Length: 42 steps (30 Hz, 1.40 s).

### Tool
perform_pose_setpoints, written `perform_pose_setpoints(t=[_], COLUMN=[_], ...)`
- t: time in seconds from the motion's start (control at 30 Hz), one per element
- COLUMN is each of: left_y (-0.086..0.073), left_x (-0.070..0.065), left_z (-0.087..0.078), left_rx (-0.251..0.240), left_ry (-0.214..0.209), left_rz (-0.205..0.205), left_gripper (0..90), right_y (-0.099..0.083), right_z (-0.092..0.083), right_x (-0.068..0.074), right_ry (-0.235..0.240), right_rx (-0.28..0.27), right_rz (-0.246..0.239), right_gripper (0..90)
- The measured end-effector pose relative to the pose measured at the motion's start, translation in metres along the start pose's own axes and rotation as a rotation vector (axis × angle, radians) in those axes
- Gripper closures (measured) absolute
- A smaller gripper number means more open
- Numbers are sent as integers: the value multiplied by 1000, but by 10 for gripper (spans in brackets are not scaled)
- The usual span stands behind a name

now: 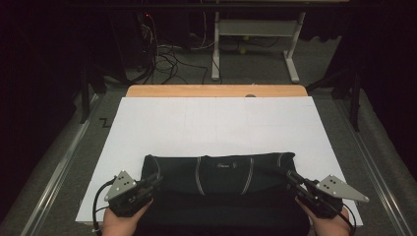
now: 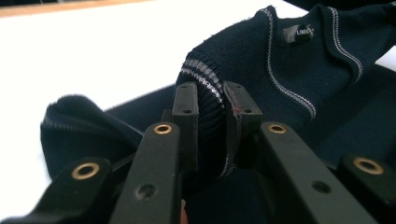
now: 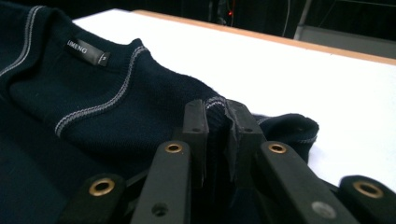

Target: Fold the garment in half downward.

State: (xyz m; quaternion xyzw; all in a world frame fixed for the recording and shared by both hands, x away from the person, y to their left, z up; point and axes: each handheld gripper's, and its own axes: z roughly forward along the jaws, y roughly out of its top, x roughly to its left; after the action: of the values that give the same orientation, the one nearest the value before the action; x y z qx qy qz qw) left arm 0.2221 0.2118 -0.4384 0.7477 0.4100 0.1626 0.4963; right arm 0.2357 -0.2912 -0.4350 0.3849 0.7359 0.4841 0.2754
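Lying folded across the near edge of the table, a dark navy sweater (image 1: 219,172) with pale stripes is taking up the space between both hands, its neck label (image 2: 298,32) facing up near the middle. Nothing else is sitting on the sheet around it. The left gripper (image 1: 147,184) is pinching the striped ribbed edge at the sweater's left end, its jaws pressed together on a thick roll of knit (image 2: 210,112) that is bulging between them. The right gripper (image 1: 295,181) is pinching the opposite end the same way, jaws closed on a thin fold of ribbing (image 3: 217,109). A hand (image 1: 123,222) is holding each tool from below, at the bottom edge of the high view. Beyond the sweater, a white sheet (image 1: 216,123) is covering most of the wooden table (image 1: 216,91), whose bare far rim is showing. Farther back, grey carpet (image 1: 255,64), tangled cables (image 1: 164,59) and a white desk frame (image 1: 255,29) are sitting in a dark room.
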Motion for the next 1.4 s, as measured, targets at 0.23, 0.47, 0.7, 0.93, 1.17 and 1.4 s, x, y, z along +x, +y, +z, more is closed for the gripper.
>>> perform_pose_setpoints(t=[0.23,0.47,0.7,0.93,1.17,1.4], left_y=[-6,-17,-22,-5,14,14], left_x=[-4,10,20,37,68,90], left_z=[-7,16,28,25,44,69], left_rx=[3,177,249,155,136,233], left_ry=[-8,9,66,92,180,206], left_rz=[-6,-55,-82,-124,-149,-218], left_gripper=[733,719,516,332,295,251], right_y=[-2,-15,-24,-9,8,9], right_z=[-11,6,22,23,52,86], right_x=[8,2,-2,-14,-45,-62], right_ry=[17,27,30,-26,-129,-183], right_rx=[-1,144,235,135,156,248], right_rz=[1,-11,7,55,109,147], right_gripper=[796,778,572,414,377,352])
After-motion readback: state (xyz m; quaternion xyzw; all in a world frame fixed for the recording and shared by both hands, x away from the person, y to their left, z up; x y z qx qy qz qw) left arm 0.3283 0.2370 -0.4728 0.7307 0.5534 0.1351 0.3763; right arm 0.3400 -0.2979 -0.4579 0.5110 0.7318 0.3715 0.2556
